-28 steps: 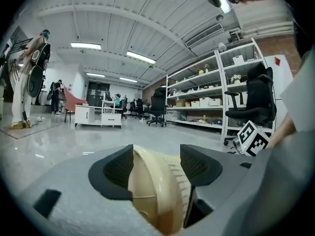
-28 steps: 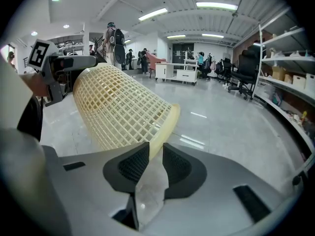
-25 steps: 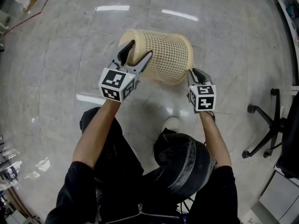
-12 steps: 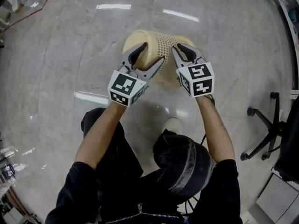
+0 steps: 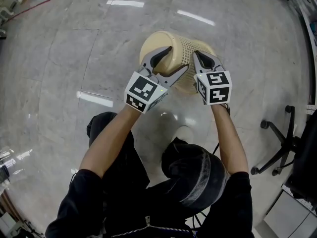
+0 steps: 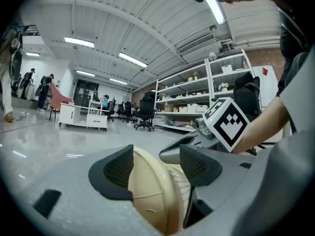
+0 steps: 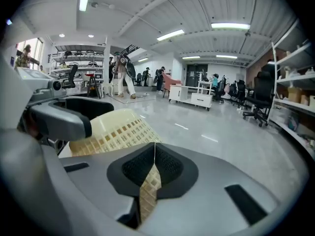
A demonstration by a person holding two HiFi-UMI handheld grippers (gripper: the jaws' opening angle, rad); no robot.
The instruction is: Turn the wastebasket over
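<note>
Roughly half done, by my read. Notes, biggest thing first:

- Floor [image 5: 74, 58]: polished stone, well below both tools. No view shows the wastebasket resting on it.
- Wastebasket [image 5: 179, 44]: cream mesh, lying on its side straight ahead of your two tools and carried between them. Its closed end [image 6: 147, 191] is toward the left tool and its mouth toward the right one. So it is neither upright nor yet upside down.
- Left tool [image 5: 177, 58]: jaws stand wide, straddling the edge where the closed end meets the side wall. One pad sits on the closed end and the other against the mesh, and both look to be bearing on it, so I take this as a grip.
- Right tool [image 5: 200, 57]: its jaws have just been closing and are now nearly together, pinching a thin strip of the mesh wall [image 7: 150, 186] near the mouth.

Done: basket picked up, tipped sideways, secured at both ends. Left: keep rolling it until the mouth faces down, lower it to the floor, then let go with both tools.
</note>
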